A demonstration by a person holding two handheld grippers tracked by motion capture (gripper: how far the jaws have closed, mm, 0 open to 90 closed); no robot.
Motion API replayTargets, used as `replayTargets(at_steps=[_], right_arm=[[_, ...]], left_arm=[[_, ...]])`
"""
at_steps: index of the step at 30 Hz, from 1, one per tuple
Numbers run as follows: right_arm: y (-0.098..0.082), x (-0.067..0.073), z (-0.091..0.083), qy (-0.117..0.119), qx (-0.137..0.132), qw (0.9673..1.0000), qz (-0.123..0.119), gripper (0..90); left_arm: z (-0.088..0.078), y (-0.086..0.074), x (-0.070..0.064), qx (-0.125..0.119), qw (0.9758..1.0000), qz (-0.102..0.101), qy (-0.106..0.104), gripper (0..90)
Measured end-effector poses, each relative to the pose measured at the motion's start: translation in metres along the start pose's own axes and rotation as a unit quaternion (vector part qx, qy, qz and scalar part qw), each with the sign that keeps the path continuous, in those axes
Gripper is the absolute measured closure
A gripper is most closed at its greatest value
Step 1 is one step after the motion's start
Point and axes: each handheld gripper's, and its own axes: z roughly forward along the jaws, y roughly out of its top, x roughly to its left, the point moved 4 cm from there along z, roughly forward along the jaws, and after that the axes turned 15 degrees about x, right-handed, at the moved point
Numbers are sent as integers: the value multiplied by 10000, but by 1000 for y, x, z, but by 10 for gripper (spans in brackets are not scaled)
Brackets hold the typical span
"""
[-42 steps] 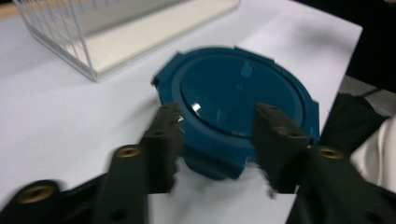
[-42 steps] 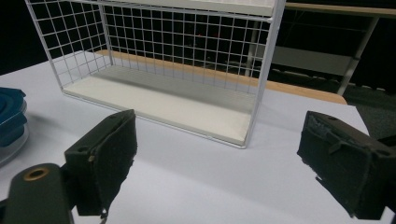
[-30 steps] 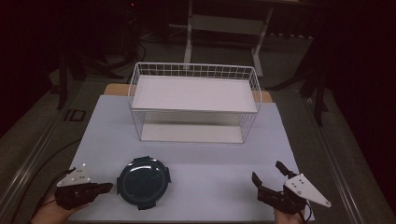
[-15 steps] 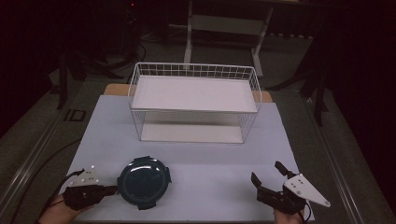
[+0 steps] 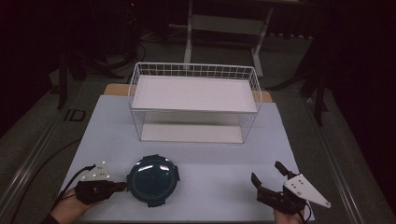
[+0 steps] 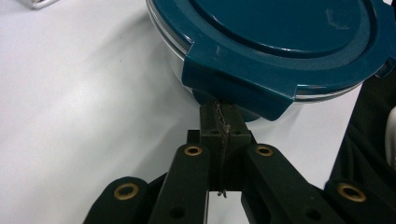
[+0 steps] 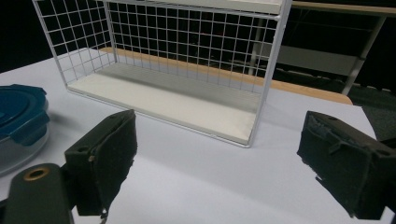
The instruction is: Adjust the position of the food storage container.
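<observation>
One round container (image 5: 152,180) with a dark teal lid, sitting flat near the front edge of the white table (image 5: 210,158), toward the left. Lid facing straight up; round outline, so no long axis to speak of. Four latch tabs spaced around the rim, one of them (image 6: 238,91) turned toward the left gripper (image 5: 122,185). Clear wall visible under the lid in the left gripper view.

Left gripper lying low at the container's left side, pointing right across the table, jaws pressed together with nothing between them, tips just at and under that near tab. Contact with the tab hard to confirm.

Right gripper (image 5: 270,178) at the front right of the table, well apart from the container, jaws spread wide and empty, aimed toward the rack.

One white wire rack (image 5: 194,100) at the back middle of the table, two tiers, long side running left to right.

Counted: one container, one lid, one rack, two grippers.
</observation>
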Motion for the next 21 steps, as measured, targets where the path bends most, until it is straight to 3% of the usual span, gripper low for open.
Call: replayTargets(at_steps=[5,9,12,14,21], right_arm=[[0,0,0,31,-2,10000,7,115],[0,0,0,54,-13,10000,5,115],[0,1,0,60,-9,10000,1,115],[0,1,-1,80,-20,10000,-16,115],[0,2,1,128,-9,9999,-25,115]], left_arm=[[0,0,2,-68,9999,-106,-3,895],[-9,1,3,-223,9996,-171,59,895],[-8,3,1,-168,9998,-112,8,896],[-7,4,0,-87,9999,-91,118,896],[-4,7,0,-136,9998,-157,60,897]])
